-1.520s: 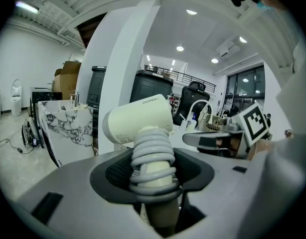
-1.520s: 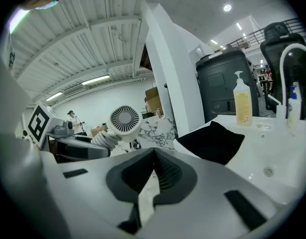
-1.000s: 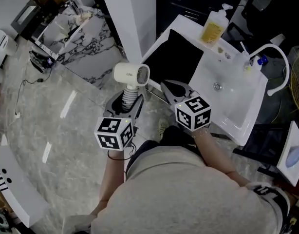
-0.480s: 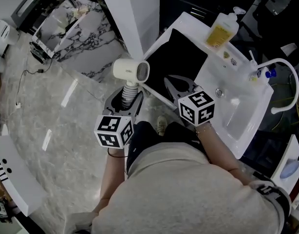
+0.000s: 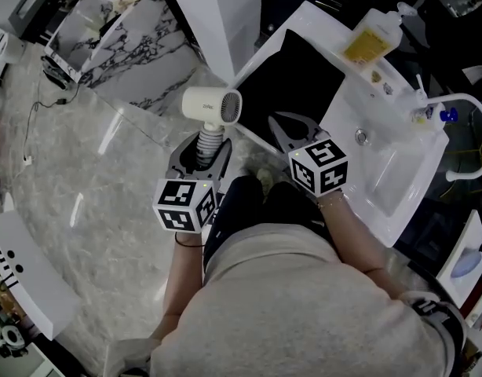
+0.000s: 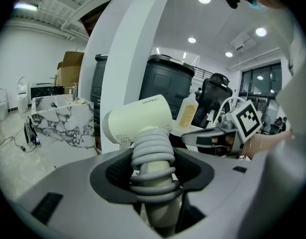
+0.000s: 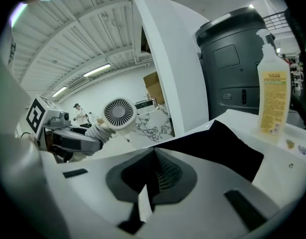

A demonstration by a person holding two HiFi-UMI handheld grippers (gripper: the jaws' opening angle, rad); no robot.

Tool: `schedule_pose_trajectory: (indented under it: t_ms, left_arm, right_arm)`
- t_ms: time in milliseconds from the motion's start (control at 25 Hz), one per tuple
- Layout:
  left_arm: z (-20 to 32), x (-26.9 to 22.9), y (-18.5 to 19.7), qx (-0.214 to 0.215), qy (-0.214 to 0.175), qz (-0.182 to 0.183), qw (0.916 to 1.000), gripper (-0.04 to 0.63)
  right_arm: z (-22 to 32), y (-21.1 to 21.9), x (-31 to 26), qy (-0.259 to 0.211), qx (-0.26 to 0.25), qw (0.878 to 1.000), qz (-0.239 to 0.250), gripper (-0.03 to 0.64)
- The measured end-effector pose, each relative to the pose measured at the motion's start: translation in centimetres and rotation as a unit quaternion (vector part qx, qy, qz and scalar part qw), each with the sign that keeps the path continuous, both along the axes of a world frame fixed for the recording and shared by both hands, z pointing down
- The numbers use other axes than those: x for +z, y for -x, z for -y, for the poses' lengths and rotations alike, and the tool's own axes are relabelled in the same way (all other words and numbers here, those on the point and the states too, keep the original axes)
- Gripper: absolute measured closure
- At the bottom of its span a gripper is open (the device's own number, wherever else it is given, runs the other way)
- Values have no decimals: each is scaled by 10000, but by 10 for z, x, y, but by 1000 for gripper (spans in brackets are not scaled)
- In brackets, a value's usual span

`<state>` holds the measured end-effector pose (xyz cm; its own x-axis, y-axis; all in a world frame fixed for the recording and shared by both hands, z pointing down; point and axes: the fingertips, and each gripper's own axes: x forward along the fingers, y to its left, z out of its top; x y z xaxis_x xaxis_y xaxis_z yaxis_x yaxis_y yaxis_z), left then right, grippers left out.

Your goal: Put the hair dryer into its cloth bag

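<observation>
The left gripper (image 5: 200, 157) is clamped on the cord-wrapped handle of the hair dryer (image 5: 212, 104), whose head stands just past its jaws, while the right gripper (image 5: 290, 130), closed on nothing, has the black cloth bag (image 5: 296, 77) lying just ahead of its tips, so this looks like the approach, and next that bag's mouth needs opening.

Hair dryer held up beside the black cloth bag on the washstand

The left gripper (image 5: 206, 149) clasps the cream hair dryer (image 5: 212, 104) by its cord-wound handle, grille end facing right toward the black cloth bag (image 5: 300, 77). The bag lies flat on the white counter (image 5: 258, 55), left of the sink basin (image 5: 382, 171). The right gripper (image 5: 282, 124), jaws together and empty, hovers at the bag's near edge. A yellow soap bottle (image 5: 370, 42) stands at the far rim, and a white faucet (image 5: 461, 104) curves at the right.
</observation>
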<state>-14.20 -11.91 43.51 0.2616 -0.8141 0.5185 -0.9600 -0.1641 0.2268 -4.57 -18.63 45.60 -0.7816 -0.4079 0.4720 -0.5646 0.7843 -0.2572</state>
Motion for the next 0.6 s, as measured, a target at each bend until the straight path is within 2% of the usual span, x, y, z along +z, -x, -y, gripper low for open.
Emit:
schedule_pose_trajectory:
  t_ms: [280, 360, 480, 600]
  left_arm:
    - [-8, 13, 20, 196, 281, -41, 9994, 364]
    - [-13, 18, 22, 246, 334, -88, 9991, 364]
    - [-22, 28, 22, 325, 451, -163, 9983, 364]
    - [-28, 37, 23, 417, 558, -180, 9974, 364]
  right_arm:
    - [-8, 7, 17, 110, -34, 9986, -510, 617]
    - [-12, 6, 24, 172, -108, 9975, -674, 552]
    - [-22, 5, 35, 298, -273, 9947, -946, 544]
    - [-30, 7, 48, 419, -486, 9902, -1245, 505]
